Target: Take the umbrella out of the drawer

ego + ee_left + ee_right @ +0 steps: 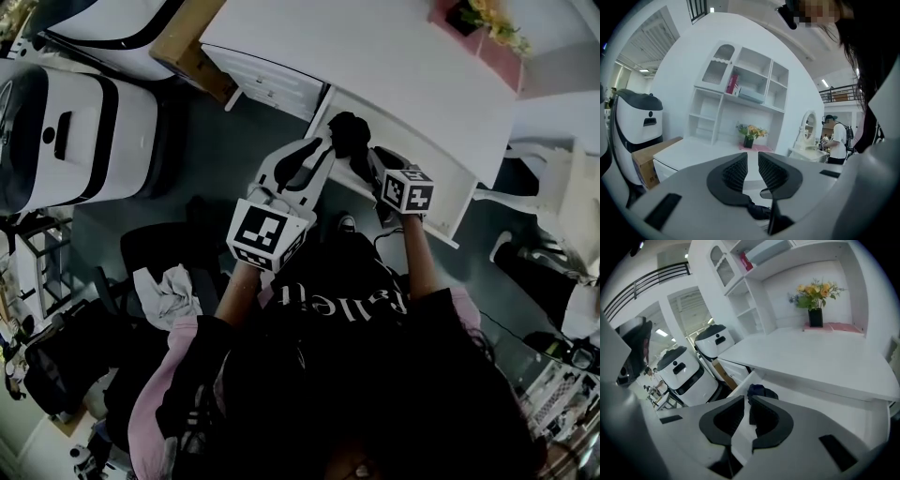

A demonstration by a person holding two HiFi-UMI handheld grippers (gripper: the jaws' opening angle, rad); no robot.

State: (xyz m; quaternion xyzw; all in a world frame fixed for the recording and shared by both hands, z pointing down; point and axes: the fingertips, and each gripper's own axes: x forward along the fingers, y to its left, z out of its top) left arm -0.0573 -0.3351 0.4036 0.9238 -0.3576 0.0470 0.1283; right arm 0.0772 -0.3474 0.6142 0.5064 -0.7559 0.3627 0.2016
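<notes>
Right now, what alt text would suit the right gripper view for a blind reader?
The right gripper, jaws shut, points at a dark umbrella lying in an open white drawer under a white desk; flowers stand at the back.

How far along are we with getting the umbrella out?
Done: the drawer stands open, with the dark umbrella lying inside. In hand: both grippers are at the drawer, the left gripper open and the right gripper shut, neither holding anything. Left: grip the umbrella and lift it out.
</notes>
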